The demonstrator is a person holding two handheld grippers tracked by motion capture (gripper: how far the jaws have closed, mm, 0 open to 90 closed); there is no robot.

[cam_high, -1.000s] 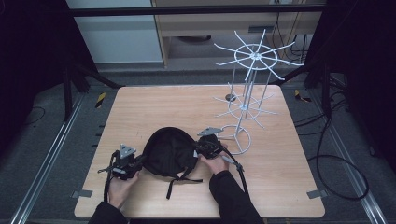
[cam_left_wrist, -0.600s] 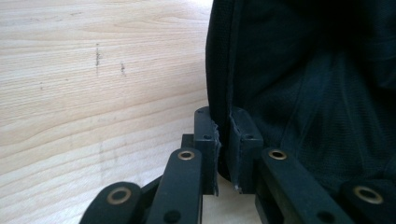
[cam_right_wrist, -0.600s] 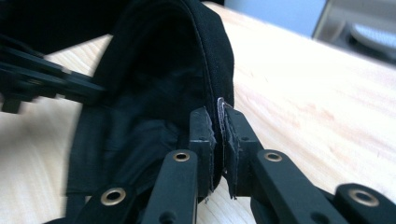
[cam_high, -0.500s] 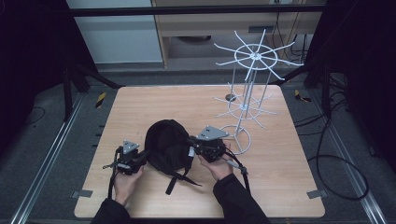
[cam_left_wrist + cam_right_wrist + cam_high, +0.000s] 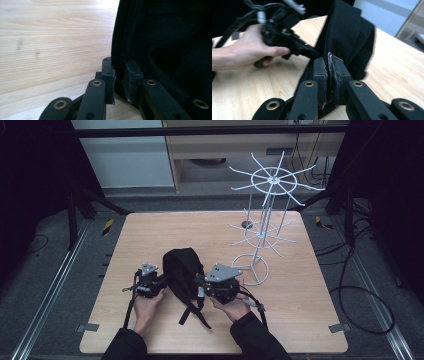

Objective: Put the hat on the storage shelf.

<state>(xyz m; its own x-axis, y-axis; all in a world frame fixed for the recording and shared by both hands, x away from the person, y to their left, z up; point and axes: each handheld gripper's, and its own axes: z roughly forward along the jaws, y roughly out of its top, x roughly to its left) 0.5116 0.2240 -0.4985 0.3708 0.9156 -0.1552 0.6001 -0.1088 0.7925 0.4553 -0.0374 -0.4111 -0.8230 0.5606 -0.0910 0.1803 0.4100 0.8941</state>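
High view: black bag [image 5: 182,270] sits at front-centre of the wooden table [image 5: 150,230], btwn the two grippers, straps trailing toward the person. Left gripper [image 5: 119,77] is clamped on the bag's left edge; right gripper [image 5: 329,68] is pinched tight on a fold of its fabric on the opp. side. White wire rack [image 5: 265,225] stands just right of the right gripper.
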